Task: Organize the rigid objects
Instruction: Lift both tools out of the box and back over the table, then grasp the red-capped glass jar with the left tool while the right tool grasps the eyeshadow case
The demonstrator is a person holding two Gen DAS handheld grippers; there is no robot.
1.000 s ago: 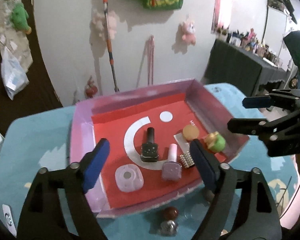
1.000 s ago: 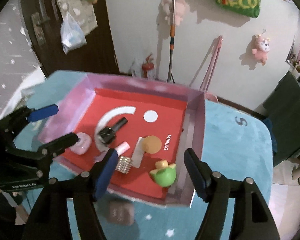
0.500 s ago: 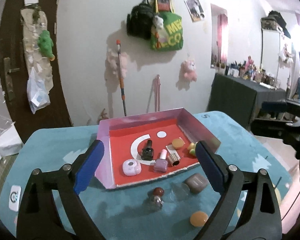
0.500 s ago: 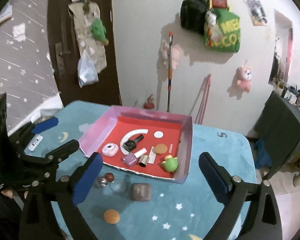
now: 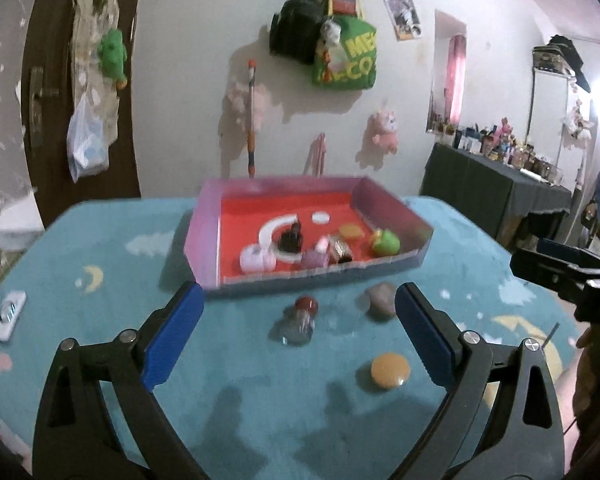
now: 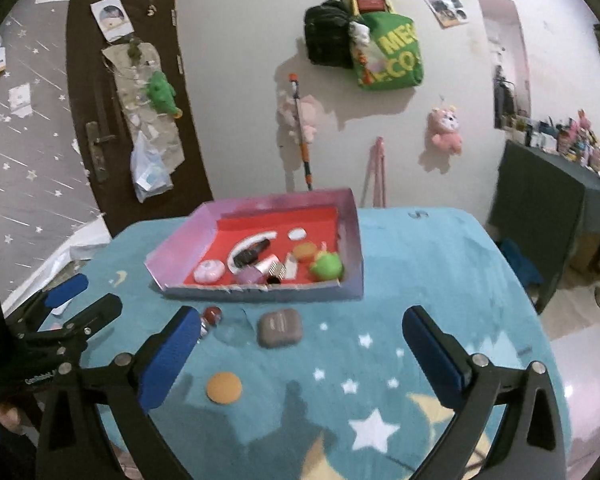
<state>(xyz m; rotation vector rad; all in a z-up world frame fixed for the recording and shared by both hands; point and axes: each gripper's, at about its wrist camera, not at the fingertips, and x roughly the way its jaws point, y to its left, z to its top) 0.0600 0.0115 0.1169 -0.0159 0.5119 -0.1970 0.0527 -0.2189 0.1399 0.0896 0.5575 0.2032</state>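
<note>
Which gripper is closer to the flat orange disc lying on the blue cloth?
Left, though not by much. The orange disc lies just inside the left gripper's right finger, while it lies off to the left side of the right gripper, near its left finger.

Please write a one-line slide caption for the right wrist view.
Open right gripper over teal cloth; grey case and orange disc outside the filled tray.

The tray sits on the table, the case just before it.
</note>
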